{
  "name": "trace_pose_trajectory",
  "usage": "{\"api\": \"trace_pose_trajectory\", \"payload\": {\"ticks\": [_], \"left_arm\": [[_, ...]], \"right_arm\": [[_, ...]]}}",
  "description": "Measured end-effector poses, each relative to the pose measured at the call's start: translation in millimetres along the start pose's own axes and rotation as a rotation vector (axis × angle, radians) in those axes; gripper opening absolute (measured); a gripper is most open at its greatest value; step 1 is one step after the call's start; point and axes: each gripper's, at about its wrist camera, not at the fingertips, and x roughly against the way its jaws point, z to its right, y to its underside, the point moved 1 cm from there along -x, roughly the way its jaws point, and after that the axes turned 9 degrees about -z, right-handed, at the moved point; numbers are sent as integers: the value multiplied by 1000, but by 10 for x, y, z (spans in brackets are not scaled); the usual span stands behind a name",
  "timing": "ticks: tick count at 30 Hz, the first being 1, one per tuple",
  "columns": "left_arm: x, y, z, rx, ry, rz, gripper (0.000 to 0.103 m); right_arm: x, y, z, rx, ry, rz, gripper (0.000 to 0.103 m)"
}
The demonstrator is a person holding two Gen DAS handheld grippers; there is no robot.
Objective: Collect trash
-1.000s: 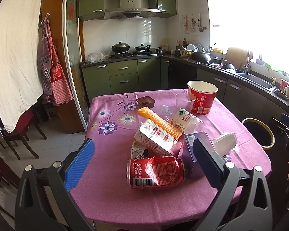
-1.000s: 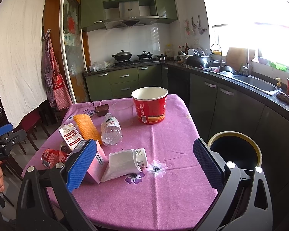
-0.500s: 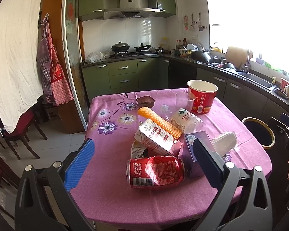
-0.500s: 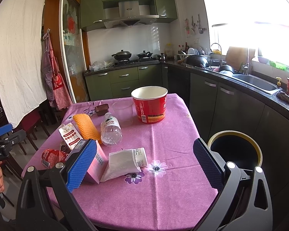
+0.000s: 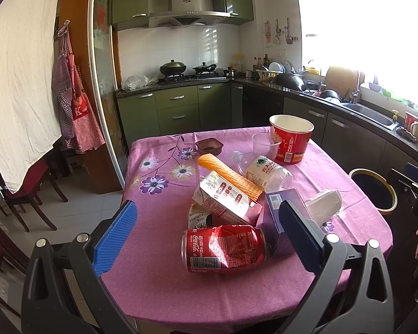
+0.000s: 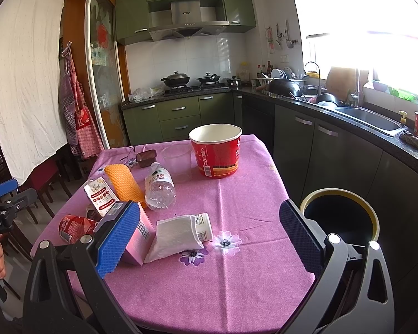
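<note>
Sunlit kitchen, pink-clothed desk (image 5: 158, 286) littered with trash. Nothing's collected yet: left hand-held gripper (image 5: 207, 235) hangs spread wide, framing the crushed cola can (image 5: 223, 247); right hand-held gripper (image 6: 209, 235) is spread too, empty. Next call: advance, pinch the can, carry it to the bin (image 6: 340, 217) just beside the desk.

table (image 5: 158, 272): round pink-clothed table standing in the kitchen, carrying all the trash
can (image 5: 223, 248): crushed red cola can lying on its side at the near edge in the left wrist view
carton (image 5: 223, 199): white-and-red milk carton lying just behind the can
box (image 5: 276, 211): lilac cardboard box sitting right of the can, beside the carton
bottle (image 6: 159, 186): clear plastic bottle lying behind the carton
tub (image 6: 216, 150): red paper noodle tub standing at the far side
bin (image 6: 340, 214): round black bin with yellow rim sitting on the floor, right of the table
</note>
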Motion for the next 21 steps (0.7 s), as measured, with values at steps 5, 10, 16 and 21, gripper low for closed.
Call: {"api": "trace_pose_trajectory", "payload": {"ticks": [5, 10, 16, 21], "left_arm": [[-4, 1, 4, 0, 1, -3, 97], [-9, 1, 3, -2, 0, -3, 97], [-12, -7, 16, -2, 0, -5, 97], [-7, -1, 15, -4, 2, -4, 97]], "right_arm": [[1, 0, 4, 0, 1, 0, 99], [2, -1, 3, -1, -1, -1, 99], [2, -5, 4, 0, 1, 0, 99], [-5, -2, 11, 0, 2, -1, 99]]}}
